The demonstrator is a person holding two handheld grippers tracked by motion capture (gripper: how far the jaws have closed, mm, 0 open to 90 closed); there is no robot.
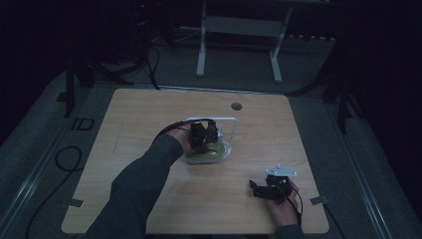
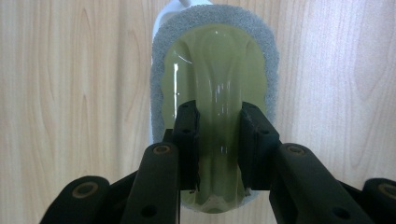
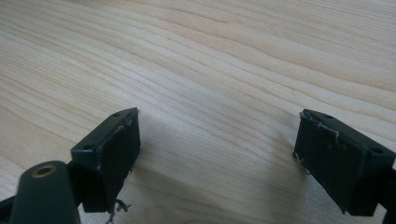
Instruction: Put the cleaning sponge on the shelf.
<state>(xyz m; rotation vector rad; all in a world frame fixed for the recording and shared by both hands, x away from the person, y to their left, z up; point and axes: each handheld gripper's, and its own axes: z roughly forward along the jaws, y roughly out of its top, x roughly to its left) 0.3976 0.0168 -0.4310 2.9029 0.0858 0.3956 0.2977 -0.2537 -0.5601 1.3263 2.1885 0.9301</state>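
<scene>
**Scrubber gripped at mid-table**

The left gripper [image 2: 218, 154], jaws half closed, clamps the green handle of the sponge scrubber [image 2: 215, 70], lying mid-table [image 1: 149, 114] against a white frame [image 1: 233, 124]. Likely next: lifting it clear of that frame. The right gripper [image 3: 217, 158] rests wide open, empty, well right of the scrubber, near the table's front edge

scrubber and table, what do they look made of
Scrubber: glossy translucent green handle, likely plastic, given its sharp highlights; the grey rim looks like coarse foam or abrasive pad, matte and grainy. Table: pale wood grain, smooth, possibly laminate rather than solid wood.
</scene>
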